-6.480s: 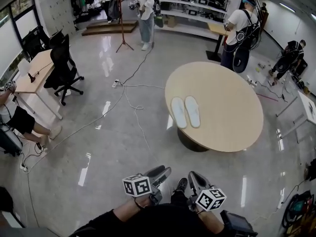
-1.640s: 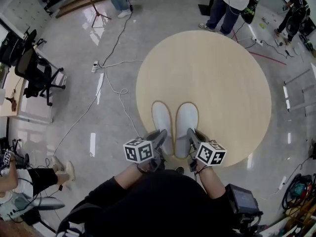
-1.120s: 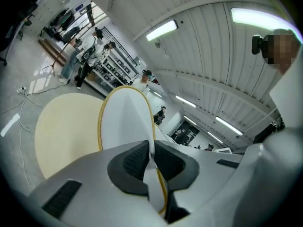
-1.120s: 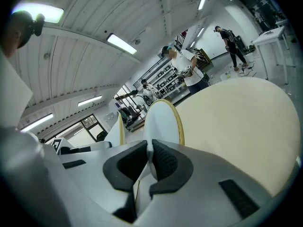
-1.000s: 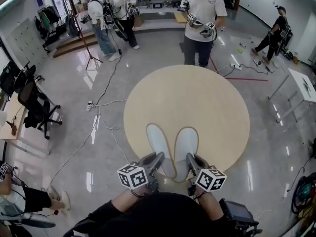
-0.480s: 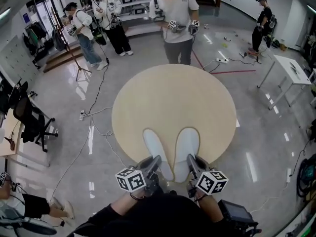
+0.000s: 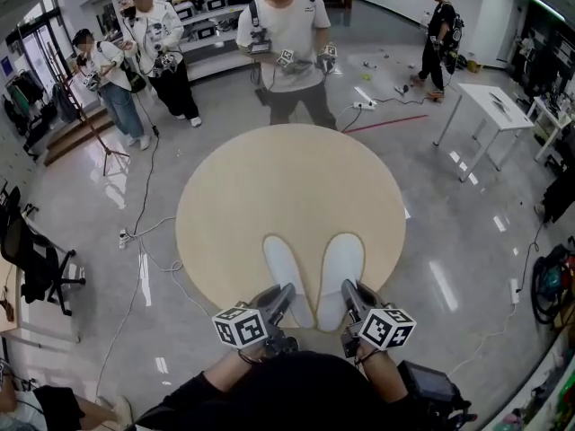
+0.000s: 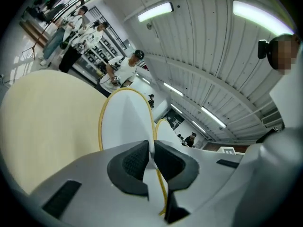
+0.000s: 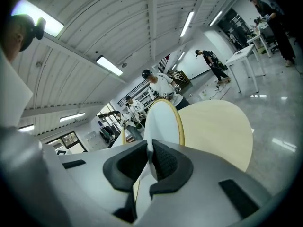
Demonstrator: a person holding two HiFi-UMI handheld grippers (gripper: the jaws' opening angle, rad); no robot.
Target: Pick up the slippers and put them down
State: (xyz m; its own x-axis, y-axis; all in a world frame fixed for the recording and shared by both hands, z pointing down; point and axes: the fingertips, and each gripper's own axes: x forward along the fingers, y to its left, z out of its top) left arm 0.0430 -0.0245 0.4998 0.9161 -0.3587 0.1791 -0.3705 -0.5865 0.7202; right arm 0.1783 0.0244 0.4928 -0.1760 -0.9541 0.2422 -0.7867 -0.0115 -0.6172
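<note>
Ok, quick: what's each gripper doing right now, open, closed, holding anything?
Left gripper: closed on the near end of the left flat white tan-rimmed slipper.
Right gripper: closed on the near end of the right flat white tan-rimmed slipper.

In front of you: round pale-wood table (image 7: pixel 269 187) on glossy grey floor (image 7: pixel 467 268). Left slipper (image 7: pixel 286 272) and right slipper (image 7: pixel 341 268), both white, side by side at its near edge, toes away from you.

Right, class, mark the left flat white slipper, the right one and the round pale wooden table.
Left flat white slipper (image 7: pixel 286 278): head view, its middle.
Right flat white slipper (image 7: pixel 341 268): head view, its middle.
Round pale wooden table (image 7: pixel 287 173): head view, bare top.
</note>
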